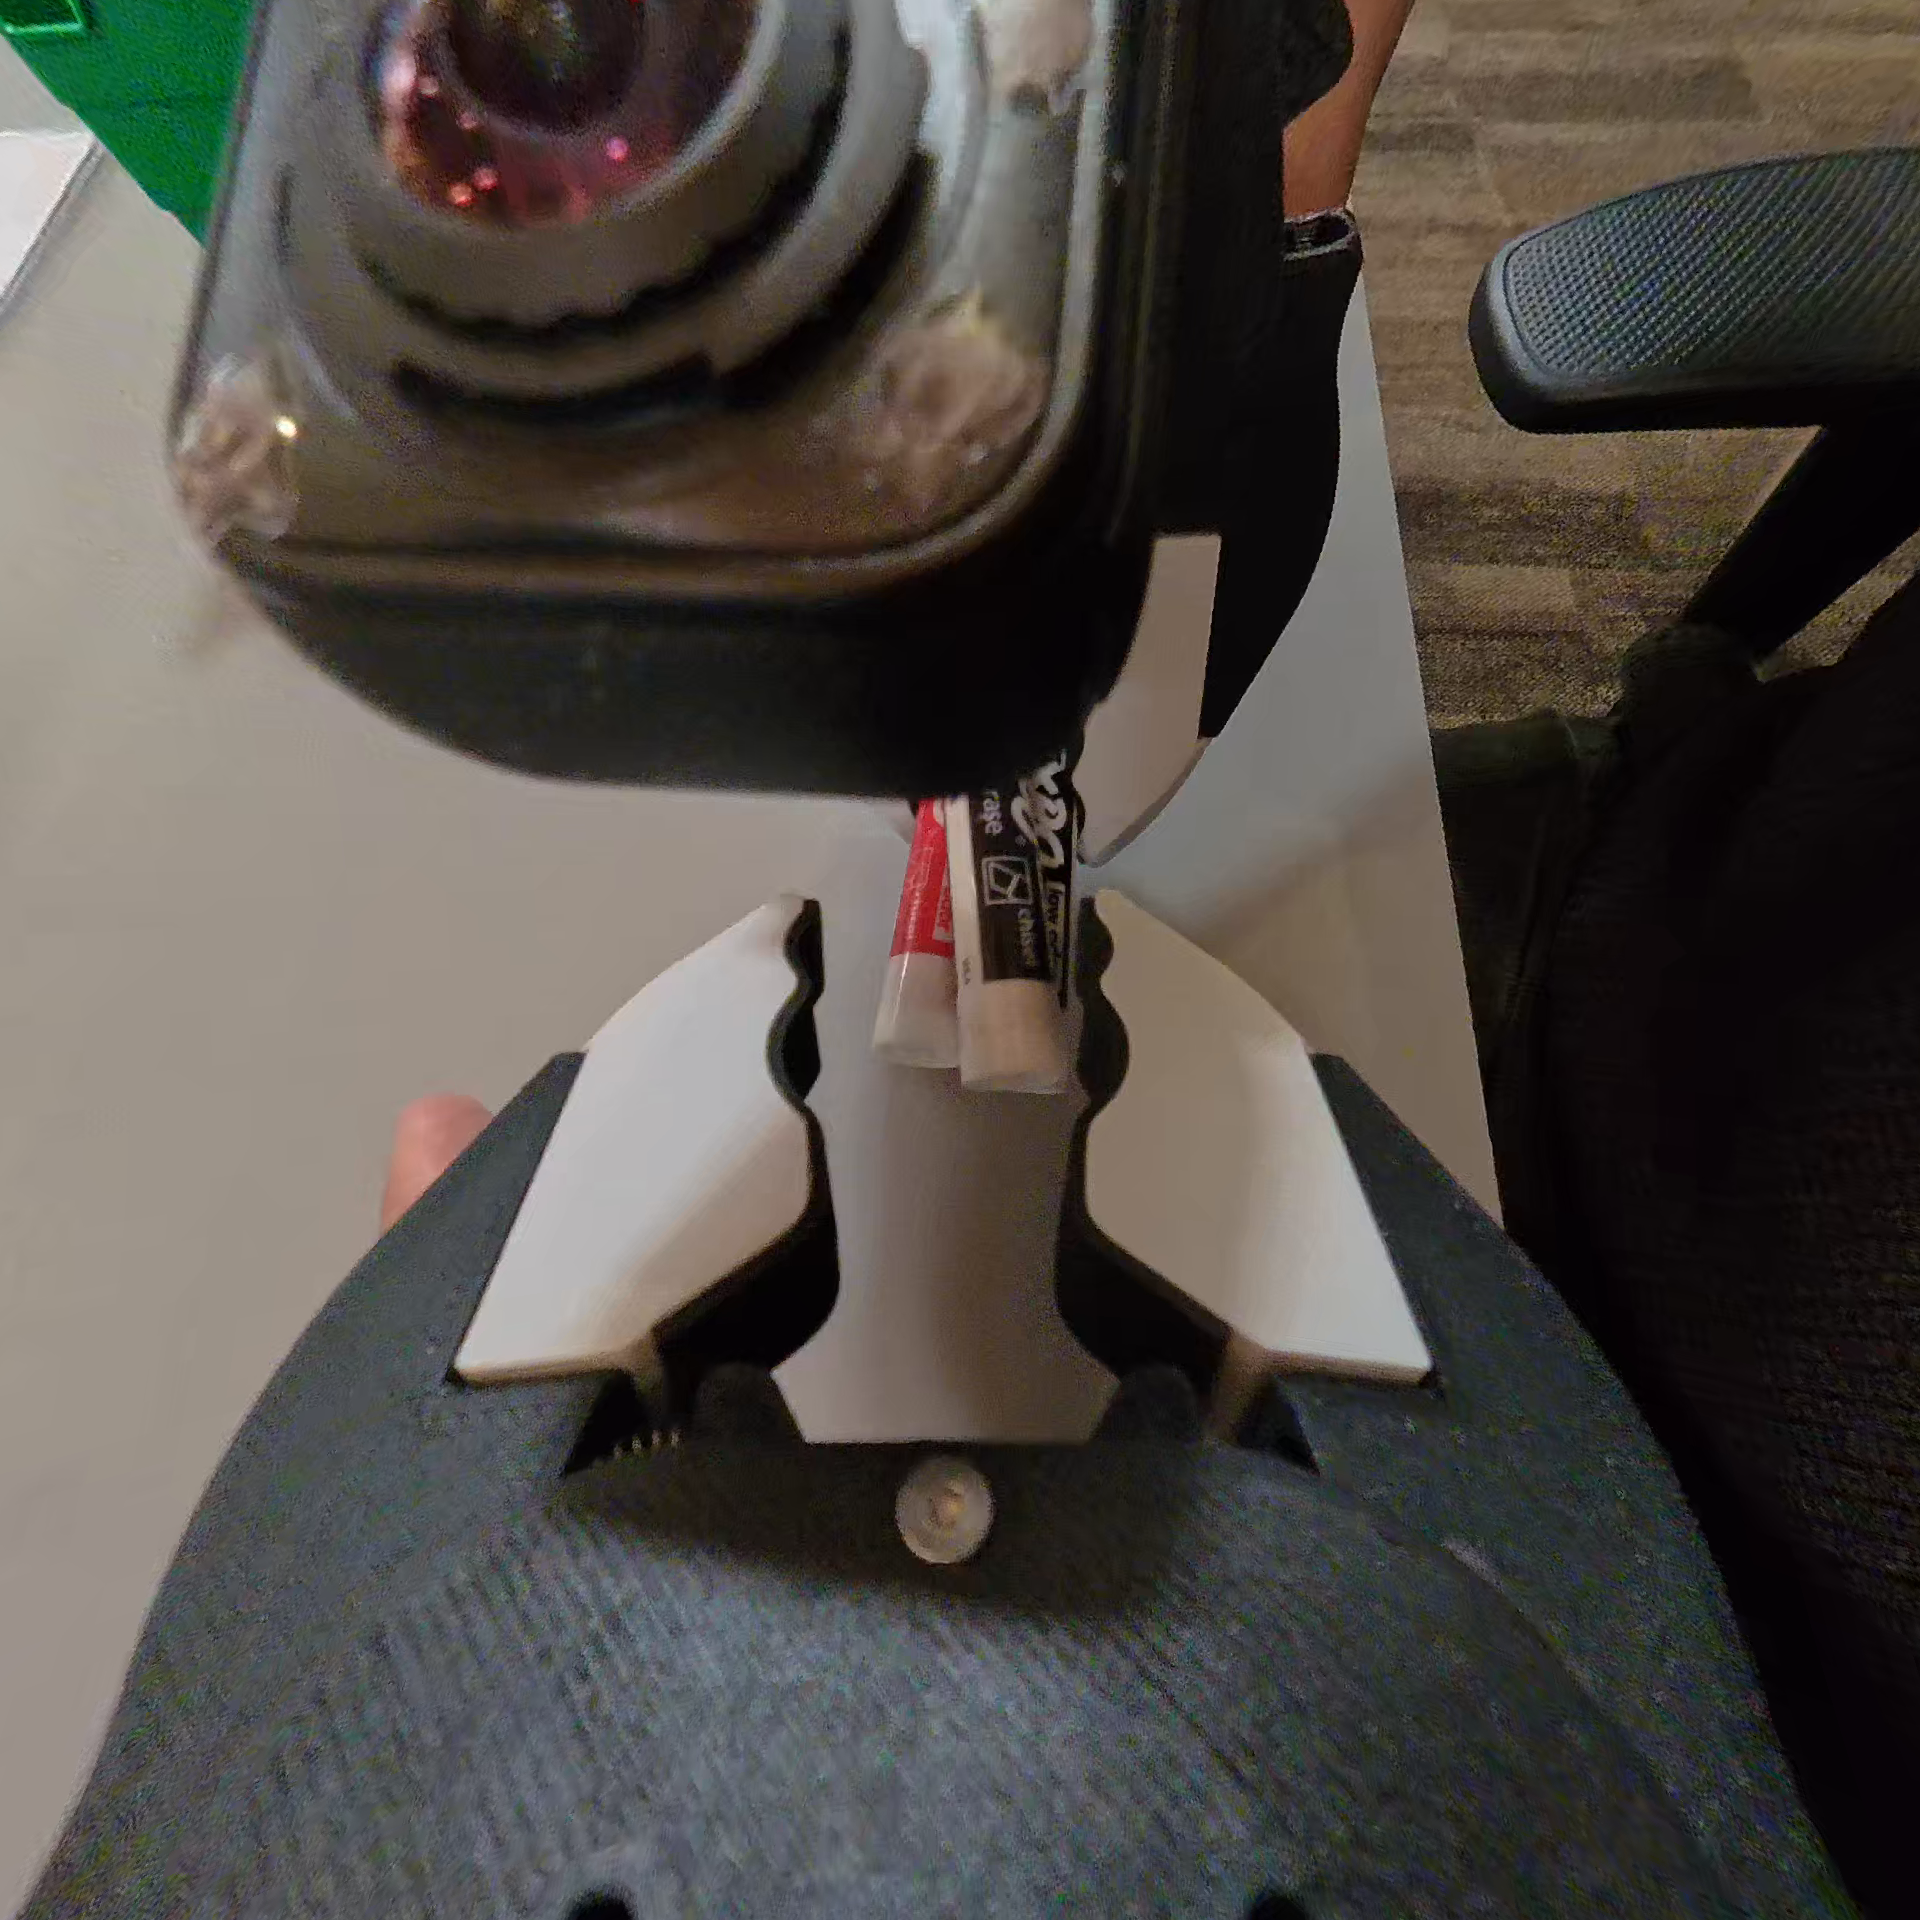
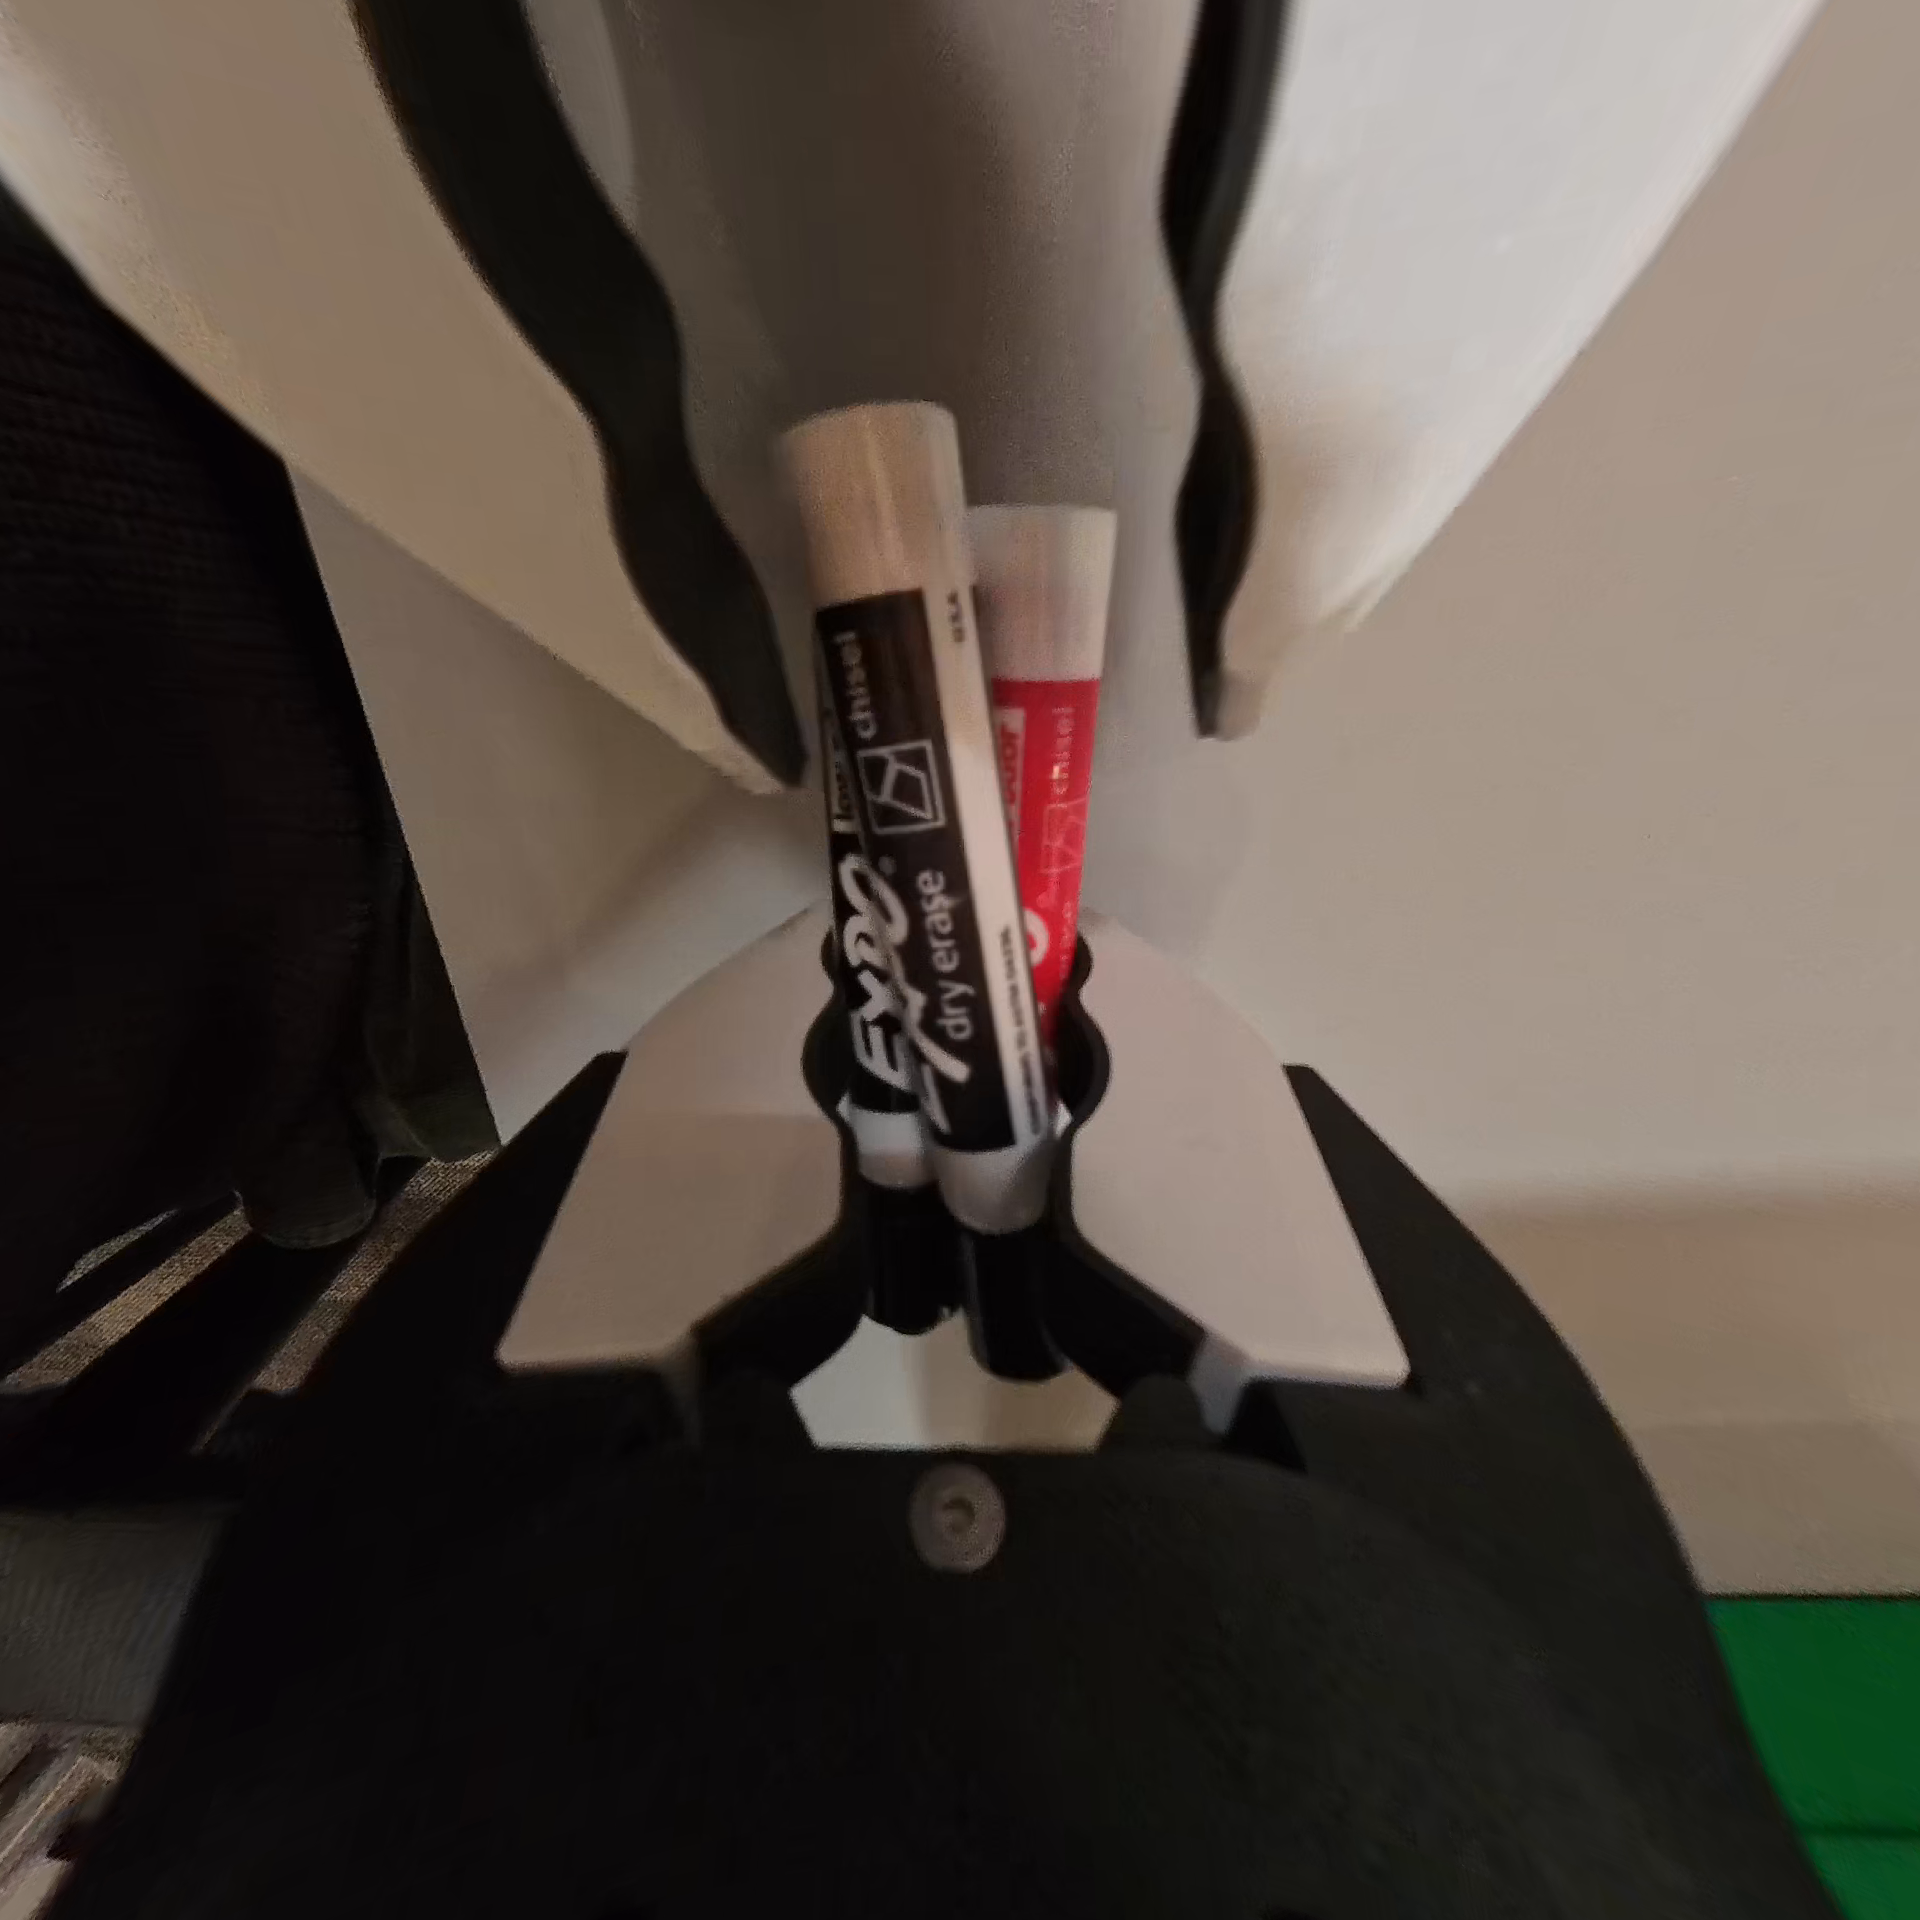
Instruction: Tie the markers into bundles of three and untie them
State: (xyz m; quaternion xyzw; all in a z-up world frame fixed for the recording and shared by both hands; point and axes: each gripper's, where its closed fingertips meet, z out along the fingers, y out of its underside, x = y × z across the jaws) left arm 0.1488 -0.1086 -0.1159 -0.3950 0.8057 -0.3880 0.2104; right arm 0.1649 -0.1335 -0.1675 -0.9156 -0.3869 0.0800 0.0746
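My right gripper [image 2: 956, 977] is shut on a bundle of markers: a black marker [image 2: 914, 831], a red marker [image 2: 1049, 790] and a second black one [image 2: 878, 1138], mostly hidden behind the first. Their white ends point away from it. My left gripper [image 1: 945, 935] faces it and is open, with its fingers on either side of the black marker's end [image 1: 1013, 956] and the red marker's end [image 1: 914, 956]. It also shows at the top of the right wrist view [image 2: 992, 743]. The right gripper's camera housing [image 1: 644, 416] fills the upper part of the left wrist view and hides its fingers.
A white table [image 1: 208, 831] lies under both grippers, with its edge on the right. A green box [image 1: 135, 104] stands at the far left corner and also shows in the right wrist view [image 2: 1849, 1714]. A black mesh office chair [image 1: 1704, 291] stands beside the table over grey carpet. There is about 6 cm between the tips of the two grippers.
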